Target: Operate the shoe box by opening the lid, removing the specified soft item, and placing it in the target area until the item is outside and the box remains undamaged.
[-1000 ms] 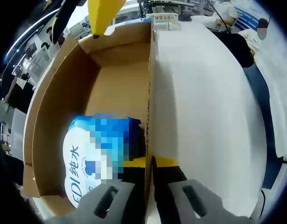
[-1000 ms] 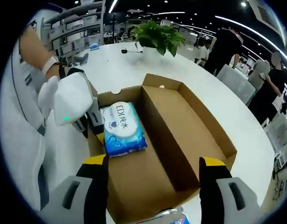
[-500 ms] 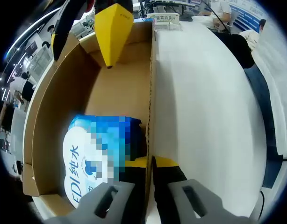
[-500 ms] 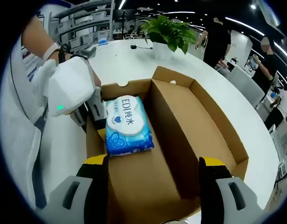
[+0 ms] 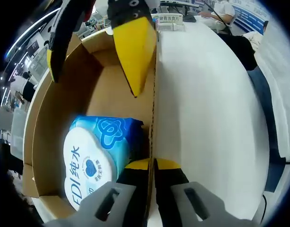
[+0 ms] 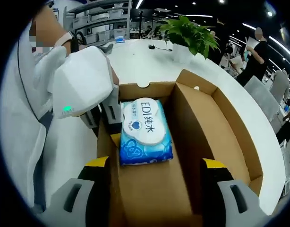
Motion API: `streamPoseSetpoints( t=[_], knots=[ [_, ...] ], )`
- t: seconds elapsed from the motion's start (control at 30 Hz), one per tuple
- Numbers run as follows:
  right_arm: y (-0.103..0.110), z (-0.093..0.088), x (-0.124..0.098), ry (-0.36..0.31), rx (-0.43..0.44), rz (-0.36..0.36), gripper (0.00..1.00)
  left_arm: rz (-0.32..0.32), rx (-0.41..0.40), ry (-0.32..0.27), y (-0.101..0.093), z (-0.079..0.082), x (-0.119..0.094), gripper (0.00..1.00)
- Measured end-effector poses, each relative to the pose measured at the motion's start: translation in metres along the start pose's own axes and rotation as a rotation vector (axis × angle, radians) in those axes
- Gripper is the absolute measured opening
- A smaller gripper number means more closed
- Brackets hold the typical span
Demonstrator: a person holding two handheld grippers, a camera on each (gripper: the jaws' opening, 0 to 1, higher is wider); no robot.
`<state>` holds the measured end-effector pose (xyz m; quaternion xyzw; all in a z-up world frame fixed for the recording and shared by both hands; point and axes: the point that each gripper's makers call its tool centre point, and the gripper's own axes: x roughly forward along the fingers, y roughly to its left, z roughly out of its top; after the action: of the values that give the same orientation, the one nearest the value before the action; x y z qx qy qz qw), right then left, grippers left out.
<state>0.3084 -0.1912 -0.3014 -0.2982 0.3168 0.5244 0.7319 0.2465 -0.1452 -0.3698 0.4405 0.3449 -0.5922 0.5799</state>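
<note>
The white tabletop (image 5: 216, 123) carries an open cardboard box (image 6: 220, 127), its lid folded back to lie flat beside the tray, so the two brown halves sit side by side with a wall between them. In the right gripper view the tray is the left half and the lid the right half.

In the tray, toward the end nearest the left tool, lies the pack (image 6: 146, 132), a soft blue wet-wipe packet with a white label printed "EDI" and Chinese characters. It lies flat on the tray floor, its long side along the tray. In the left gripper view the pack (image 5: 95, 156) sits just left of the tray wall.

The left tool (image 5: 151, 165) is nearly closed, its yellow-tipped jaws pinching the tray's long wall from both sides at the near end; one jaw is inside, just beside the pack. In the right gripper view that tool appears as a white housing (image 6: 83, 82) with a small green light, held in a gloved hand at the tray's far left corner.

The right tool (image 6: 155, 165) is wide, its jaws spread over the near end of the box, holding nothing. In the left gripper view its yellow jaws hang above the far part of the tray.

A potted plant (image 6: 190, 38) stands far off on the tabletop.
</note>
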Motion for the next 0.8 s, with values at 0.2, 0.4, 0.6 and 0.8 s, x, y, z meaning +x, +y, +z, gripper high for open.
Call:
streamPoseSetpoints(
  t=[0.2, 0.4, 0.6, 0.8],
  knots=[
    [-0.001, 0.0, 0.021, 0.014, -0.016, 0.027, 0.8, -0.002, -0.001, -0.002, 0.001, 0.001, 0.0, 0.02],
    [0.001, -0.001, 0.036, 0.032, -0.042, 0.051, 0.8, -0.005, 0.0, -0.006, 0.001, 0.001, 0.001, 0.02],
    [-0.002, 0.003, 0.045, 0.034, -0.051, 0.063, 0.8, -0.005, 0.005, -0.01, 0.001, 0.001, 0.0, 0.02],
    [0.002, 0.0, 0.054, 0.044, -0.04, 0.11, 0.8, -0.009, 0.005, -0.014, 0.001, 0.002, 0.002, 0.02]
  ],
)
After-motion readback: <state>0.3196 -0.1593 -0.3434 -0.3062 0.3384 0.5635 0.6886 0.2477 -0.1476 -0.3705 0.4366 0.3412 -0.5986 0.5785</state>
